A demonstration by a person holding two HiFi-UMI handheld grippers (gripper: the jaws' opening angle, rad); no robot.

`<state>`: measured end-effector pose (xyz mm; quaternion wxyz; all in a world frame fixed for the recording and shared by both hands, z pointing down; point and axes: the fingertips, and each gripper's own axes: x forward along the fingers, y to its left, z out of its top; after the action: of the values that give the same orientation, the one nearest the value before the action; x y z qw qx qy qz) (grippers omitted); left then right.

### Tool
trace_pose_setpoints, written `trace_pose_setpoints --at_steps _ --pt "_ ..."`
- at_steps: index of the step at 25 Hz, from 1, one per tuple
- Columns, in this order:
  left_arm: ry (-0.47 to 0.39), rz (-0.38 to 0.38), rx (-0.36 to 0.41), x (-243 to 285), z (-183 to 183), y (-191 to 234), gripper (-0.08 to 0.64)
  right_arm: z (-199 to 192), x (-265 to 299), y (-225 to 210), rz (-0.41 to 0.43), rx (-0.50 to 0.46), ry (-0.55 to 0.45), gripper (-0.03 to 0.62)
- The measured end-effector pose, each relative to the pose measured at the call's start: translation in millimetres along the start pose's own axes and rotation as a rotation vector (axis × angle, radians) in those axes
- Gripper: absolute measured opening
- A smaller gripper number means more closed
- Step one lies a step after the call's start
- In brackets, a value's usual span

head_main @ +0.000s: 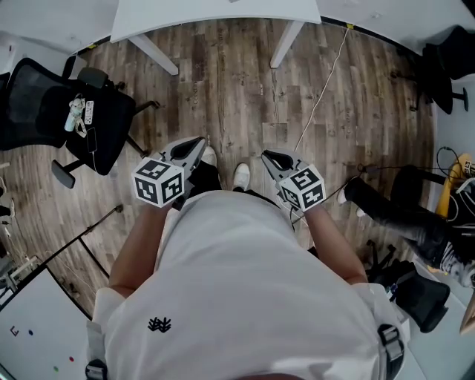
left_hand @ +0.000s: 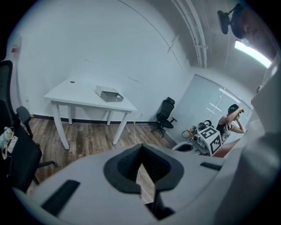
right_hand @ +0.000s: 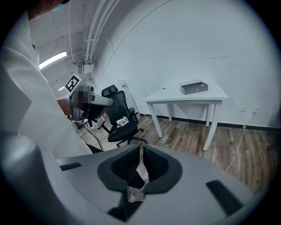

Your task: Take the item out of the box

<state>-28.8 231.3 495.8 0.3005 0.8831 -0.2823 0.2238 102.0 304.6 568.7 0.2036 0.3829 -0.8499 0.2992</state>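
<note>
Standing on a wood-plank floor (head_main: 223, 89), the person holds the left tongs (head_main: 197, 142) and right tongs (head_main: 268, 156) pressed together, both empty. Well apart from them, a grey box (left_hand: 109, 95) sits on the white tabletop (left_hand: 74, 97) against the far wall; its contents cannot be made out. A black office chair (head_main: 67, 111) stands nearby.

Head view: tabletop (head_main: 215, 15) is cut by the top edge; only its near strip shows. Box (left_hand: 109, 95) sits far off in both gripper views, too small to tell what lies inside. White shirt (head_main: 245, 297) hides the wearer's legs; only the shoe tips (head_main: 241, 176) show. Second person (head_main: 393, 211) at right: legs only, rest beyond the frame edge. Small objects (head_main: 80, 113) on the black chair (head_main: 37, 96): unidentifiable.
</note>
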Motion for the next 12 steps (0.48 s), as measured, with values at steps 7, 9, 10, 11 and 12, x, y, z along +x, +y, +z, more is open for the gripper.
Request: trace_pose_setpoints --at_steps 7,9,10,11,12 --pt "-0.013 -0.046 0.051 29.5 37.0 19.4 0.006 33.0 14.2 -27.8 -0.040 0.013 -0.009 0.020" --pt "-0.023 -0.066 0.067 36.4 52.5 32.1 0.006 47.9 22.4 -37.7 -0.067 0.024 -0.010 0.020" --pt "-0.027 -0.079 0.065 39.2 59.1 39.6 0.006 55.3 26.7 -41.9 -0.081 0.029 -0.010 0.020" --pt "-0.027 -0.092 0.059 42.2 64.9 47.5 0.006 62.9 31.0 -46.1 -0.095 0.033 -0.010 0.020" --pt "-0.024 -0.105 0.053 45.3 70.6 55.7 0.006 71.0 35.4 -50.5 -0.107 0.037 -0.010 0.020"
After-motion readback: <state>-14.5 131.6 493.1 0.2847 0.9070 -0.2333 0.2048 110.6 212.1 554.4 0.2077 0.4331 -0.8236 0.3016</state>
